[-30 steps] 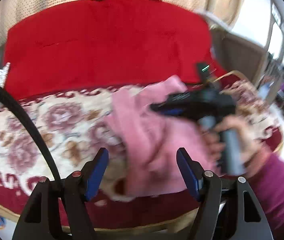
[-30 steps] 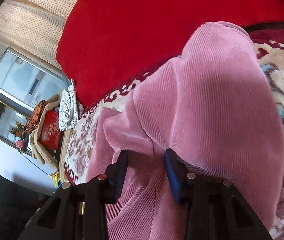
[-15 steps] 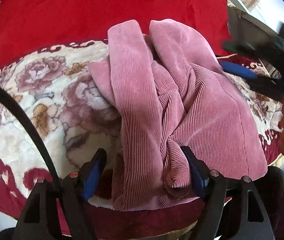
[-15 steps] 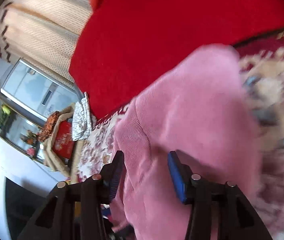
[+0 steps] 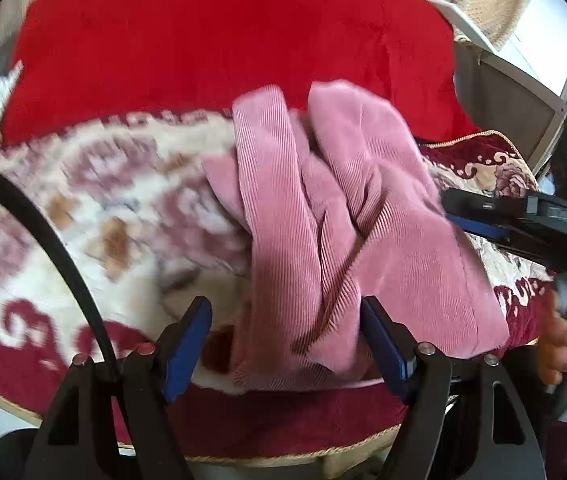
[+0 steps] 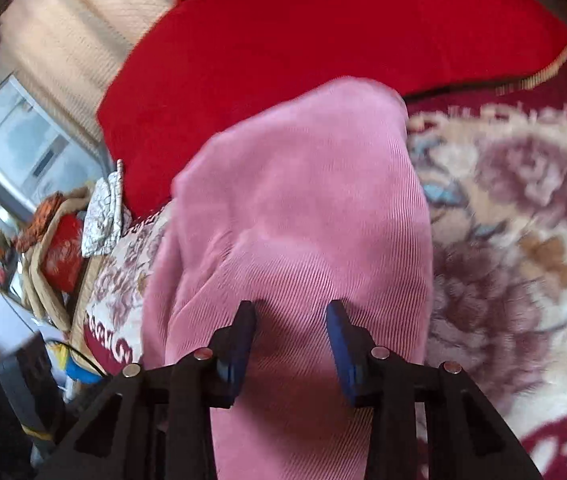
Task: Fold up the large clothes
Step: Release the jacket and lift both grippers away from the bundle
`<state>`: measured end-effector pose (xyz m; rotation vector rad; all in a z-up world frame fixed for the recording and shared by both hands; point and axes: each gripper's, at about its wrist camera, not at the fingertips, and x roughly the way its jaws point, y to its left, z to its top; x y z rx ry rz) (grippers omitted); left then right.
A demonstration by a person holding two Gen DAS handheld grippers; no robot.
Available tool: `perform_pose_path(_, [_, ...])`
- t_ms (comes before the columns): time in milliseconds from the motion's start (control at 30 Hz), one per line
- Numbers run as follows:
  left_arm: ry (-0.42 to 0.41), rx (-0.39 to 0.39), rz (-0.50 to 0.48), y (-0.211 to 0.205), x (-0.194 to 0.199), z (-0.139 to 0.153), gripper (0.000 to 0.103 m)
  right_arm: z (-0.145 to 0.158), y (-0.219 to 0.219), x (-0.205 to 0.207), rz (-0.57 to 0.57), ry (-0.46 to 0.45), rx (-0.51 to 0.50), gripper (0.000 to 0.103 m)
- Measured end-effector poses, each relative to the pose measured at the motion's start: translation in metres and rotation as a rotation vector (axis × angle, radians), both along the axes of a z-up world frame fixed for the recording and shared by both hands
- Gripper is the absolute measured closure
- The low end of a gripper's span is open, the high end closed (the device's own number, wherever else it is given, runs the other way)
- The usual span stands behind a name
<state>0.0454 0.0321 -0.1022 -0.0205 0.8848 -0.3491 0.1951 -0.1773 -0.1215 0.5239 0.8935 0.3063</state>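
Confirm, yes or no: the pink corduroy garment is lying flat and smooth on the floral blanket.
No. In the left wrist view the pink corduroy garment sits bunched in twisted folds on the floral blanket.

The garment point(image 5: 363, 216) is dusty pink with fine corduroy ribbing. It lies on a blanket point(image 5: 115, 208) patterned with mauve roses and tan leaves on cream, bordered in deep red with cream scrollwork. Behind it, the cushion point(image 5: 219, 40) is plain bright red. The curtain point(image 6: 63, 40) is beige with small dots. Both grippers' fingers point(image 5: 185, 340) carry blue pads on black frames.
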Motion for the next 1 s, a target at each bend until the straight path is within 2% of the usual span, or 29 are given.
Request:
perform_pose_path(67, [-0.043,0.027,0.008,0.002,-0.013,0.017,0.025,0.014,-0.008,-0.021,0.002,-0.037,0.063,0.054])
perform_pose_path(100, [-0.058,0.037,0.013,0.004,-0.018,0.023,0.025,0.018,-0.011,-0.027,-0.006,-0.047,0.063,0.053])
perform_pose_path(233, [-0.127,0.073,0.036,0.013,-0.041,0.051,0.025,0.044,-0.023,-0.072,-0.028,-0.117,0.013,0.051])
perform_pose_path(300, [-0.142,0.081,0.05,0.017,-0.052,0.063,0.025,0.058,-0.025,-0.1,-0.061,-0.132,-0.038,0.04])
perform_pose_path(367, [-0.158,0.08,0.058,0.018,-0.069,0.075,0.025,0.069,-0.019,-0.12,-0.096,-0.144,-0.109,0.037])
perform_pose_path(433, [-0.183,0.084,0.05,0.017,-0.085,0.087,0.025,0.077,-0.015,-0.144,-0.109,-0.155,-0.145,0.037])
perform_pose_path(600, [-0.301,0.164,0.052,0.005,-0.139,0.121,0.02,0.093,0.005,-0.192,-0.128,-0.177,-0.198,0.036])
perform_pose_path(800, [-0.401,0.242,0.099,0.006,-0.175,0.149,0.02,0.124,0.025,-0.241,-0.184,-0.262,-0.282,0.031])
perform_pose_path(833, [-0.413,0.245,0.109,0.007,-0.18,0.153,0.018,0.129,0.027,-0.248,-0.191,-0.276,-0.297,0.031])
perform_pose_path(933, [-0.462,0.248,0.134,0.009,-0.194,0.163,0.006,0.141,0.037,-0.264,-0.221,-0.307,-0.334,0.029])
perform_pose_path(1000, [-0.5,0.251,0.148,0.011,-0.203,0.169,0.006,0.146,0.042,-0.271,-0.222,-0.322,-0.351,0.028])
